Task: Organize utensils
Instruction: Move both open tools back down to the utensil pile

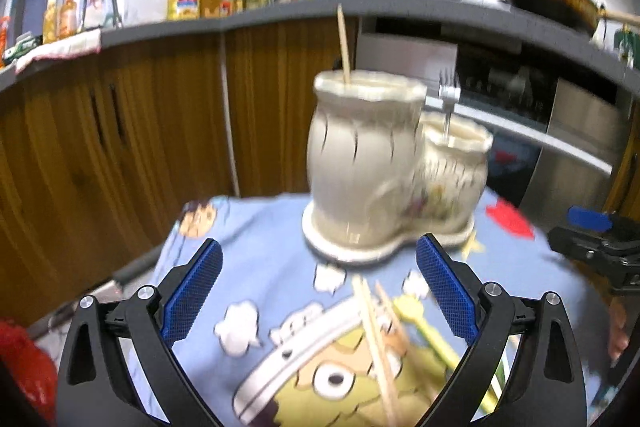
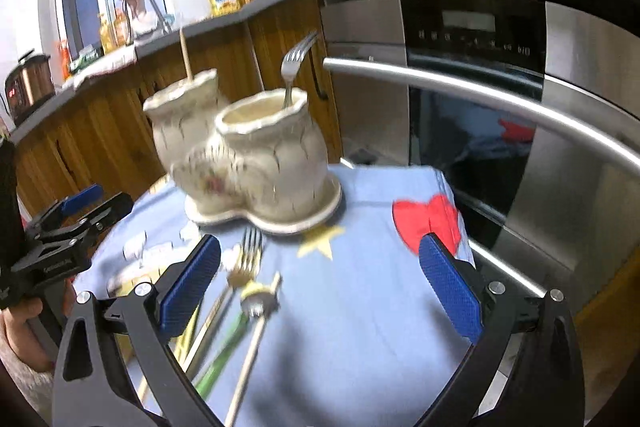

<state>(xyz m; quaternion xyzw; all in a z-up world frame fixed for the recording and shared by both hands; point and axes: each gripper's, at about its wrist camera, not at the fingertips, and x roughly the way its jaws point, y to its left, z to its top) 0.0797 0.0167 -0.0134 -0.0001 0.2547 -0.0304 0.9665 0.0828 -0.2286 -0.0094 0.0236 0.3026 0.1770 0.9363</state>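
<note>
Both the left gripper (image 1: 318, 291) and the right gripper (image 2: 320, 287) are wide apart and hold nothing, probably ready to take the loose utensils (image 2: 244, 291) toward the ceramic holder (image 2: 256, 163).

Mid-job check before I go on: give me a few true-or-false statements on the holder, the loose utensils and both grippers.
1. A fork stands in the shorter pot of the ceramic holder. True.
2. The taller pot holds two forks. False: it holds a single chopstick.
3. The right gripper is shut on a fork. False: its fingers are apart and hold nothing.
4. Loose chopsticks lie on the cartoon cloth in front of the holder. True.
5. The left gripper is open. True.
</note>
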